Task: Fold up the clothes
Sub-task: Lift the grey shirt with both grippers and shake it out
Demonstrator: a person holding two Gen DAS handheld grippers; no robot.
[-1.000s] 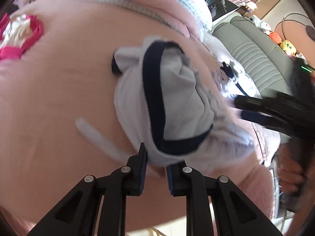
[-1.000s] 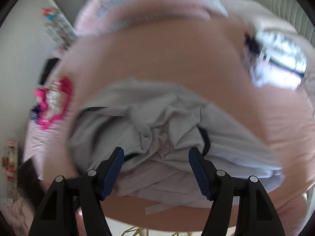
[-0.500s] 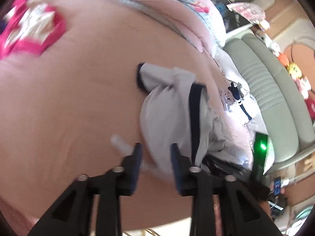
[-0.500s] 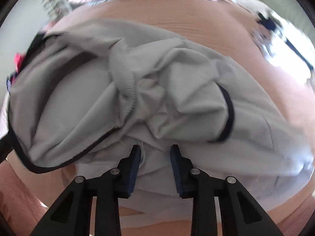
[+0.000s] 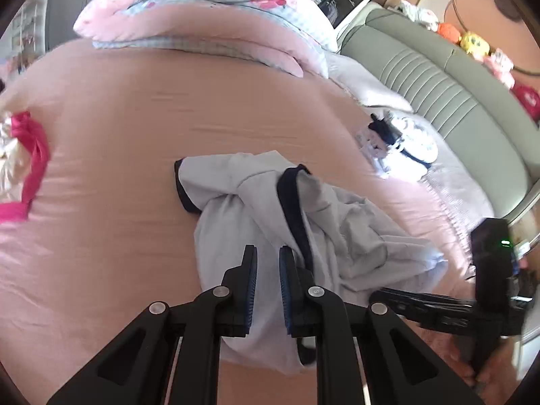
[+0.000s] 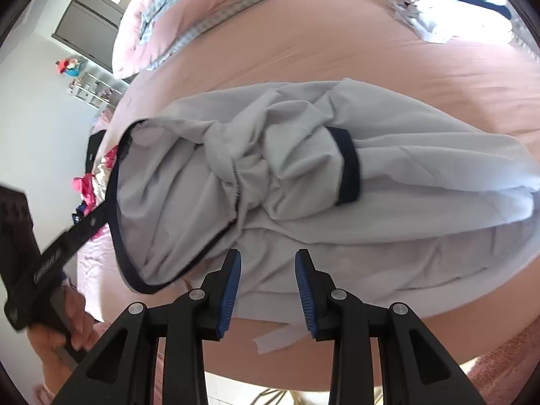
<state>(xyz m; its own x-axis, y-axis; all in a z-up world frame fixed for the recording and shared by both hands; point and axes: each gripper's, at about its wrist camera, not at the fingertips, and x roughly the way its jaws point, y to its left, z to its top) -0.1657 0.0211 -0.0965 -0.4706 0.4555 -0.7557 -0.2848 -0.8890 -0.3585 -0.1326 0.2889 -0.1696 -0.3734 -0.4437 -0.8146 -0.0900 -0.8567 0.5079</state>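
Note:
A crumpled light grey garment with navy trim (image 5: 243, 202) lies on the pink bed (image 5: 118, 135). My left gripper (image 5: 267, 260) is over its near part, jaws closing to a narrow gap with grey cloth pinched between the pads. From the right wrist view, the left fingers (image 6: 67, 236) reach the navy neck edge of the garment (image 6: 303, 185). My right gripper (image 6: 268, 263) hovers at the garment's near hem. Its jaws are opening and the cloth lies under the gap, apart from the pads. In the left wrist view, the right fingers (image 5: 422, 303) lie at the garment's right edge.
A folded pink quilt (image 5: 202, 10) sits at the back of the bed. A pink-and-white garment (image 5: 23, 155) lies at the left. A white and navy garment (image 5: 398, 145) lies at the right by a grey-green padded headboard (image 5: 455, 101). A pale strip (image 6: 276, 335) pokes from the hem.
The left gripper opened, moved onto the garment and closed again, rising a little. The right gripper narrowed from wide and dropped to the garment's near hem.

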